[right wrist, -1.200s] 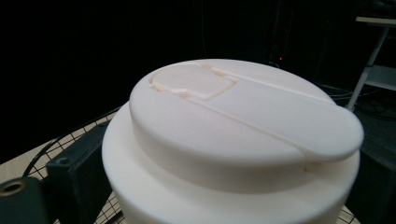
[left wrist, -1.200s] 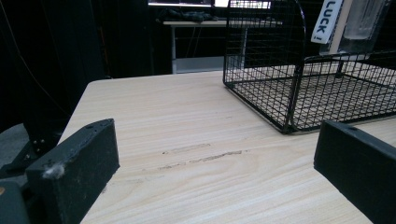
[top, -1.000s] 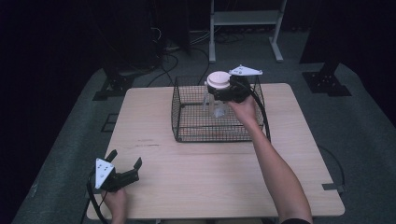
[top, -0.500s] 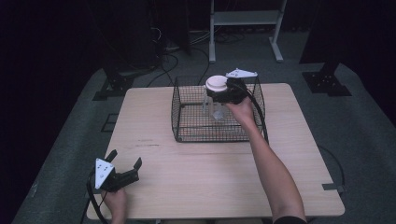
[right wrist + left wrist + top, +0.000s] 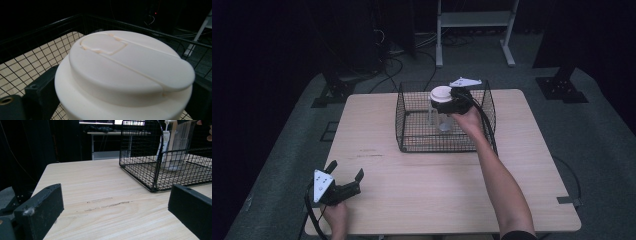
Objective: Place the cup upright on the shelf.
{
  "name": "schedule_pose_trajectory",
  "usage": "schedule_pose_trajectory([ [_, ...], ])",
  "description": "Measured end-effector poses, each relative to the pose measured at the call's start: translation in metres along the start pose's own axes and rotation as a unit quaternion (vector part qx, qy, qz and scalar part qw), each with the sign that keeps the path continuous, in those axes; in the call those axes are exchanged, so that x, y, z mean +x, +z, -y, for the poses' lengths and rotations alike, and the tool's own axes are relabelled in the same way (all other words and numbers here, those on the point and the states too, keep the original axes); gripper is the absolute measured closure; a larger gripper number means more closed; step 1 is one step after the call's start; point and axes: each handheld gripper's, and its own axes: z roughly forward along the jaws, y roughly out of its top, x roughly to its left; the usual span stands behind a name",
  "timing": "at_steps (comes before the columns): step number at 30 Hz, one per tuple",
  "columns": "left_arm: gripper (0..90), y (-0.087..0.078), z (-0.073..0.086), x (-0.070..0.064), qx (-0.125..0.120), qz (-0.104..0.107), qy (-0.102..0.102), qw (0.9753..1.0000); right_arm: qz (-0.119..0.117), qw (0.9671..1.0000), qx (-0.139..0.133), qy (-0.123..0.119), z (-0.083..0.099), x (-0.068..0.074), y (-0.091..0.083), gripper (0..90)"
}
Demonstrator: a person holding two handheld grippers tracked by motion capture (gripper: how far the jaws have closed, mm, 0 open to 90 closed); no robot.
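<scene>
1. The right gripper [image 5: 447,105] clamps a clear pitcher [image 5: 439,116] below its white lid [image 5: 125,75], inside the wire basket [image 5: 412,142]; the pitcher's base is hard to make out through the mesh.
2. The right gripper view shows the lid's flap close up.
3. The left gripper [image 5: 348,181] rests wide open and empty on the wooden table [image 5: 437,190]; the room is dark.

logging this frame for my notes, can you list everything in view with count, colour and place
clear plastic pitcher with a white round lid: one, clear body with white lid, inside the basket toward its far side, held at the lid
black wire mesh basket: one, black, far middle of the table
light wooden table: one, pale wood grain, centre of the high view
white metal stand: one, white, on the floor beyond the table
black cables: several, black, on the grey floor beyond the table
right gripper: one, black, fingers closed around the pitcher's lid
left gripper: one, black, fingers apart, near left table corner
</scene>
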Motion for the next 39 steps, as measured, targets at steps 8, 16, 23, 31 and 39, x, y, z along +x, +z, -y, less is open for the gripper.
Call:
schedule_pose_trajectory([
  [8, 0.0, 0.000, 0.000, 0.000, 0.000, -0.001, 0.000, 1.0000, -0.002, 1.0000, 0.006, -0.006, 0.003, -0.001, 0.001, 4.3],
  [16, 0.0, 0.000, 0.000, -0.001, 0.003, -0.002, 0.003, 1.0000, -0.006, 1.0000, 0.006, -0.002, 0.007, -0.003, -0.004, 4.2],
  [23, 0.0, 0.001, 0.000, -0.001, 0.005, -0.005, 0.004, 1.0000, -0.013, 0.9998, 0.012, -0.004, 0.008, -0.006, -0.008, 4.1],
  [31, 0.0, 0.001, 0.000, -0.001, 0.005, -0.005, 0.004, 1.0000, -0.012, 0.9998, 0.014, -0.007, 0.008, -0.005, -0.009, 4.0],
  [39, 0.0, 0.001, 0.000, -0.002, 0.005, -0.003, 0.006, 1.0000, -0.010, 0.9999, 0.008, -0.004, 0.011, -0.005, -0.012, 3.9],
])
